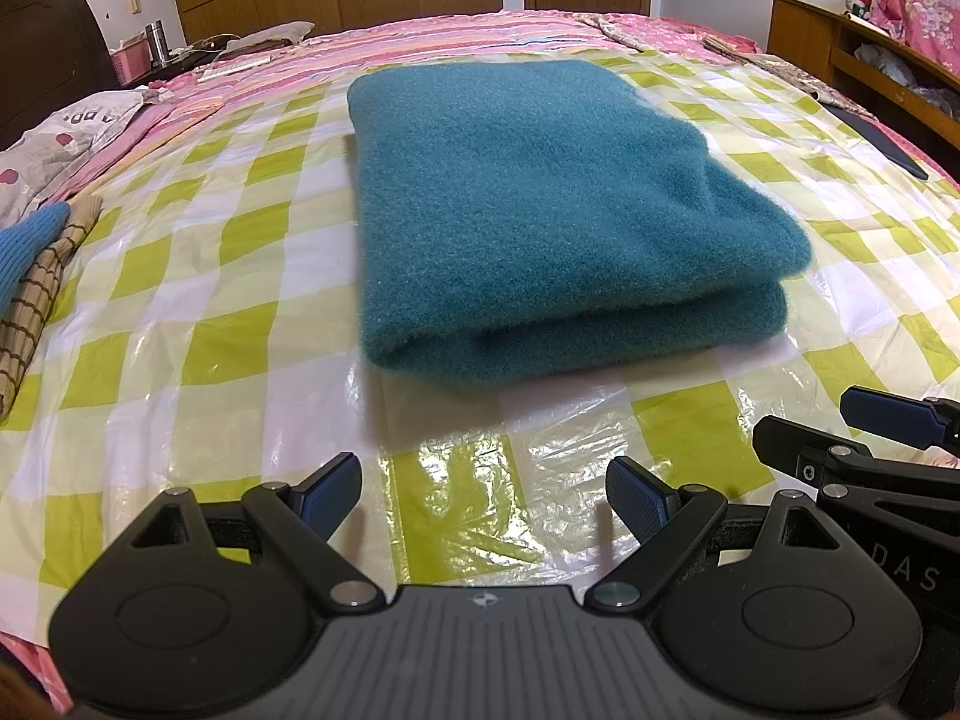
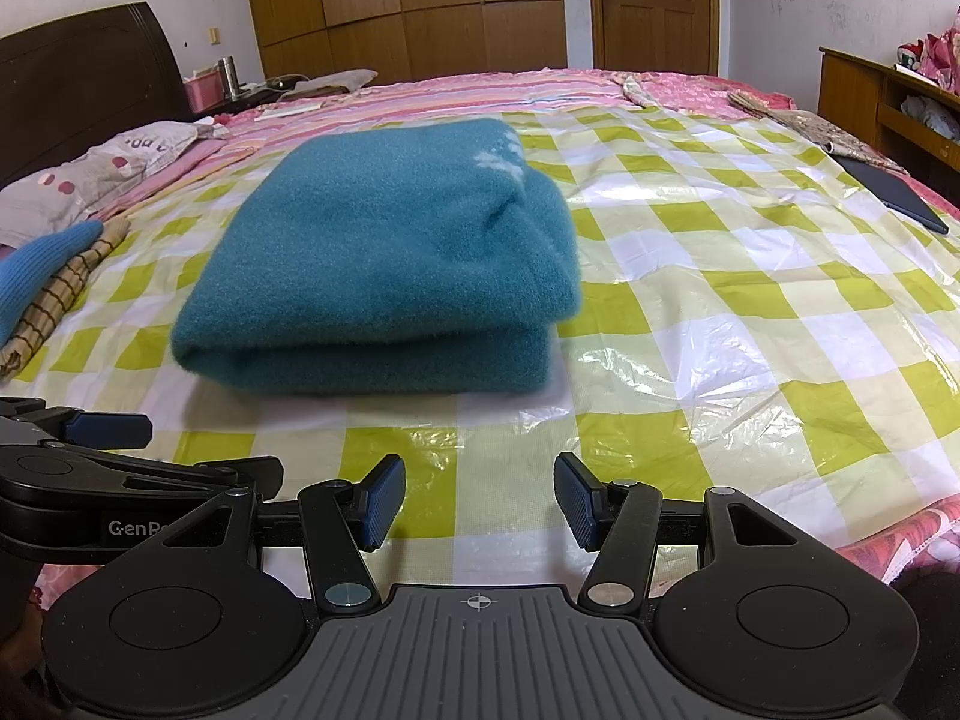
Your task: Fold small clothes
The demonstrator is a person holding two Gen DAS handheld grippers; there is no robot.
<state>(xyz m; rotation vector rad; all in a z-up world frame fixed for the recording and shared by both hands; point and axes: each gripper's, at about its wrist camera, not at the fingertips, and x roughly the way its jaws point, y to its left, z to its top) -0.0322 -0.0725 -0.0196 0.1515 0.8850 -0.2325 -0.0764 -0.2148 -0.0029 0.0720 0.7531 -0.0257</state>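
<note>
teal garment (image 1: 540, 204) lies folded, white marks showing only in right view; both grippers (image 1: 483, 498) (image 2: 479, 501) gape wide, empty.

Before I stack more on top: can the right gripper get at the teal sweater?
Probably yes: the right gripper is open, and only bare checkered sheet lies before the folded teal sweater.

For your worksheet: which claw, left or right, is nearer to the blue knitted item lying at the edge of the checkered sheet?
Left. The left claw is on the side of the blue knitted item, though apart from it. The right claw sits farther over, beyond the left one. Both are open, short of the folded teal garment.
</note>
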